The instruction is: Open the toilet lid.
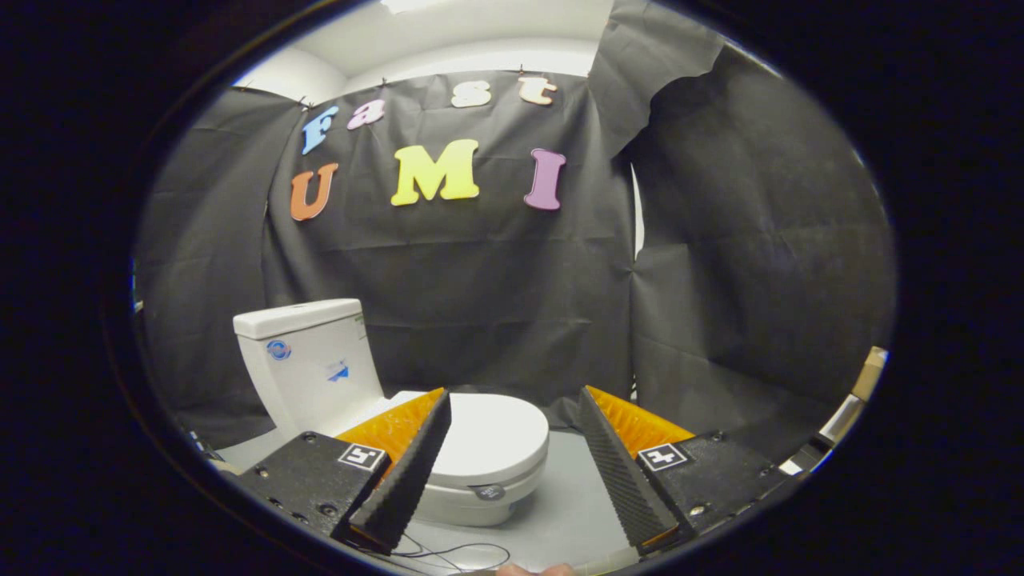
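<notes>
Saw a small white toilet (pixel 400 416) toward the back left of the grey tabletop (pixel 572 496), close to the black cloth wall (pixel 480 304). Noted its tank (pixel 308 368) on the far left and the bowl (pixel 472 500) pointing toward the open middle of the tabletop. Found the toilet lid (pixel 488 436) down flat on the bowl, closed, task not yet begun.

Found the gripper (pixel 514 396) spread wide, pinching nothing and touching nothing. Placed the lid just ahead of the fingers, partly behind the left one, with its rounded front edge between the two. Spotted a thin dark cable (pixel 456 552) loose on the tabletop below the left finger, clear of the toilet.

Judged the lid to be a thin, stiff plastic shell: light, smooth, probably slippery, hinged at the tank end. Reckoned on little effort to swing it, but also on a light toilet apt to slide or tip if dragged sideways. Picked the front lip, farthest from the hinge, as the place to take hold: either one finger hooked under the overhang, or both fingers pinching that edge from above and below. Could not tell how much gap lay under the lip. Expected to need a lift along an arc up and back toward the tank, with no hard squeeze, lest the smooth edge squirt free.
</notes>
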{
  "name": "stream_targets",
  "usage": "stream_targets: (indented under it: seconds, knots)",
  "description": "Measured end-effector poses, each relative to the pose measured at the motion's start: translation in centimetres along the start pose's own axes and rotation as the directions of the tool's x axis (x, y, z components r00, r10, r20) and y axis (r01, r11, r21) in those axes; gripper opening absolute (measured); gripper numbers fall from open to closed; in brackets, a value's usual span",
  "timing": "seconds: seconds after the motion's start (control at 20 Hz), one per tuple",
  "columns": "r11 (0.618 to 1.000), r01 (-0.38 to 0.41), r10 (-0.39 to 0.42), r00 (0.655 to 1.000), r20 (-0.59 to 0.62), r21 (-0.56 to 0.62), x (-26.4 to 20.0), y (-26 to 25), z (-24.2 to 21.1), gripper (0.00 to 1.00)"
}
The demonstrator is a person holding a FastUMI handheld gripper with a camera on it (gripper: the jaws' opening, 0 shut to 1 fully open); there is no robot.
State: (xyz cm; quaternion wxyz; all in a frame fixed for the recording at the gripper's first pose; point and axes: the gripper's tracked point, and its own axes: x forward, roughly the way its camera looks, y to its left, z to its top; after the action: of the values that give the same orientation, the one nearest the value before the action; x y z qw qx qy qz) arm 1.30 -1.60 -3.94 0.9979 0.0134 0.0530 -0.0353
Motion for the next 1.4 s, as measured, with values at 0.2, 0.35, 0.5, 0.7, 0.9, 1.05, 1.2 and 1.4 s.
stream_targets:
  seconds: [0.2,0.35,0.5,0.7,0.9,1.05,1.2,1.4]
  knots:
    - [0.998,-0.016,0.014,0.999,-0.029,-0.053,0.6,1.3,-1.6,1.0]
    - [0.998,-0.024,0.021,0.998,-0.053,-0.054,1.3,2.2,-2.5,1.0]
    - [0.999,-0.048,0.046,0.994,-0.1,-0.016,2.3,3.8,-3.9,1.0]
    - [0.999,-0.046,0.05,0.984,-0.172,0.028,4.7,5.0,-6.2,1.0]
    - [0.988,-0.022,0.069,0.948,-0.311,0.153,6.7,5.4,-10.3,1.0]
    - [0.96,0.007,0.104,0.921,-0.376,0.281,8.0,5.8,-12.6,0.99]
    - [0.913,0.058,0.145,0.88,-0.453,0.403,9.1,5.5,-15.3,0.98]
    - [0.802,0.17,0.208,0.819,-0.535,0.573,9.7,4.9,-18.7,0.97]
